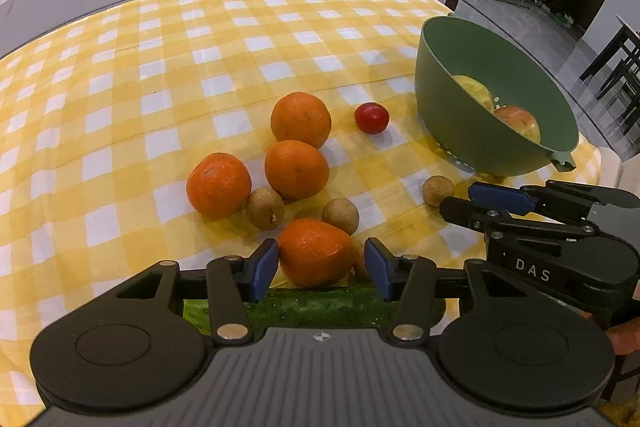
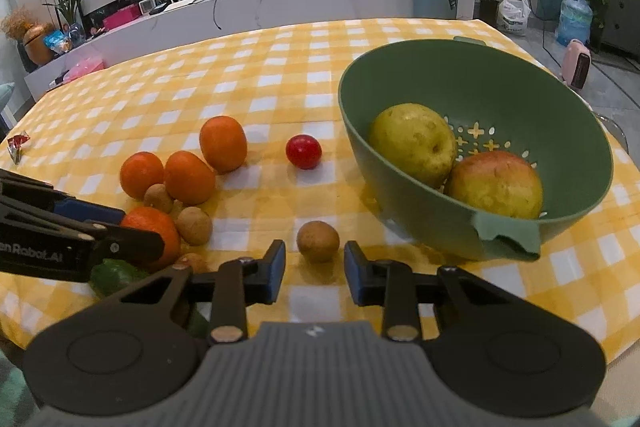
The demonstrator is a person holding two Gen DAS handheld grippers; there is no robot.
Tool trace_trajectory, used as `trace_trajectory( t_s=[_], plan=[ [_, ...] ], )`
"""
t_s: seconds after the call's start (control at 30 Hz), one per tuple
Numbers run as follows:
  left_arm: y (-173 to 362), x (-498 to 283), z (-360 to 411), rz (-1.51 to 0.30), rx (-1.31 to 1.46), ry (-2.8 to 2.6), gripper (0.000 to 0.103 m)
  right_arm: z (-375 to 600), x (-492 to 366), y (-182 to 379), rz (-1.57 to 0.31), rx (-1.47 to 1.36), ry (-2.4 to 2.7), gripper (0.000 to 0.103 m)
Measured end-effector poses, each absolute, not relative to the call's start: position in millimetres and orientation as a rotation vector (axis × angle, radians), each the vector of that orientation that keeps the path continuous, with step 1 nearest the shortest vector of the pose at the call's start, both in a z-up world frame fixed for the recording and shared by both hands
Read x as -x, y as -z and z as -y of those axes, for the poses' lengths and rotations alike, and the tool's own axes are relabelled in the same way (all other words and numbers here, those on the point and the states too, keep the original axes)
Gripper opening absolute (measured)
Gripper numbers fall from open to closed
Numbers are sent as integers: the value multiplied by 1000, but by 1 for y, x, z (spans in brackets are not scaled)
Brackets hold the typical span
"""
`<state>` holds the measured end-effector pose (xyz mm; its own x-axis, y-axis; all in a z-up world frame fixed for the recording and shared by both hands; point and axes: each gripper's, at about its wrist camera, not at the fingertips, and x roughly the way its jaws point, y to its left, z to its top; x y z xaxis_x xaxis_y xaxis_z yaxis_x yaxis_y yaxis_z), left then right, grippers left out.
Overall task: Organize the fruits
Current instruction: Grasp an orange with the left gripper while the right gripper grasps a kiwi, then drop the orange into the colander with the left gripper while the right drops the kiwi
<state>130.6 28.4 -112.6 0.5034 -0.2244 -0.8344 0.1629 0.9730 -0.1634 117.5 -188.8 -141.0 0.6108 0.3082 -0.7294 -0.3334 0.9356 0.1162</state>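
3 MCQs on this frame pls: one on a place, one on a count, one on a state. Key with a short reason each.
1. Where are the two large yellowish fruits?
A. On the cloth beside the oranges
B. In the green colander bowl
C. Between the left tongs

2. How many oranges lie on the checked cloth?
A. Two
B. Four
C. Six

3. What state are the right tongs in?
A. Open, with a small brown fruit in front of the gap
B. Shut on the red fruit
C. Shut on an orange

Key:
1 B: both yellowish fruits sit inside the green colander bowl.
2 B: three oranges are clustered and a fourth orange lies between the open left tongs.
3 A: the right tongs are spread, the small brown fruit just ahead of them, ungripped; the red fruit lies farther off.
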Motion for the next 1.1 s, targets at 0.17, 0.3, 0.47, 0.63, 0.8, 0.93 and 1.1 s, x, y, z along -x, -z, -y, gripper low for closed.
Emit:
trace_trajectory(
  t_s=[0.17,0.3,0.47,0.63,0.8,0.93,1.1],
  plan=[
    [117,-135,-30,-1028,84,224,58,188,-122,146,-831,19,-383,29],
    [119,-136,-30,-1031,85,222,53,186,-124,150,-825,15,-392,29],
    [119,-136,-30,-1032,90,226,50,187,-127,153,-831,5,-381,27],
    [118,-135,-28,-1031,84,221,49,189,-129,158,-846,-4,-361,23],
    [115,-133,-28,-1018,90,203,48,189,-125,154,-826,4,-378,23],
    [104,-130,-32,-994,107,180,48,190,-119,147,-800,3,-402,23],
    [82,-122,-31,-947,123,179,48,195,-107,134,-768,1,-426,23]
  ],
)
